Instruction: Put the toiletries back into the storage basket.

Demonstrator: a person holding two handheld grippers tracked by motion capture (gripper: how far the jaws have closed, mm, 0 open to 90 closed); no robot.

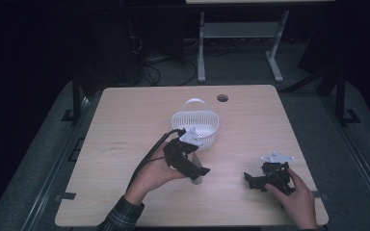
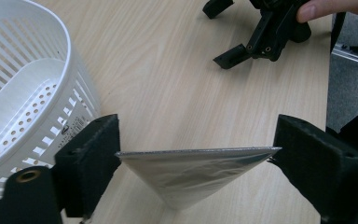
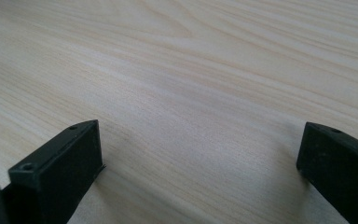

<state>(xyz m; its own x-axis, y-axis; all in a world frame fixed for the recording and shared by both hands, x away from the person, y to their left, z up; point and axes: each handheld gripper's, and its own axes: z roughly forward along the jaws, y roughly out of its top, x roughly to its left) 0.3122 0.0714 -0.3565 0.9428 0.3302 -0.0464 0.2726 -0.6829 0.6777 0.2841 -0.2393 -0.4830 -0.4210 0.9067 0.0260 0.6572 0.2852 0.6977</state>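
Clamped between the left gripper's [image 2: 198,154] jaws, a flat silver foil pouch [image 2: 191,175] hangs above the pale wooden surface [image 2: 168,79], a detail blurred from overhead. At ten o'clock stands a white slotted plastic basket [image 2: 32,93]. Toward one o'clock rests the right gripper [image 1: 256,179], jaws spread, empty.

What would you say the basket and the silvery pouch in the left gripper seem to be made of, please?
The basket looks like moulded white plastic, matt, with slotted walls and a perforated floor. The pouch, between the left gripper jaws, looks like metallised foil or film: silvery, softly reflective, with a flat sealed edge. Which of the two is unclear.
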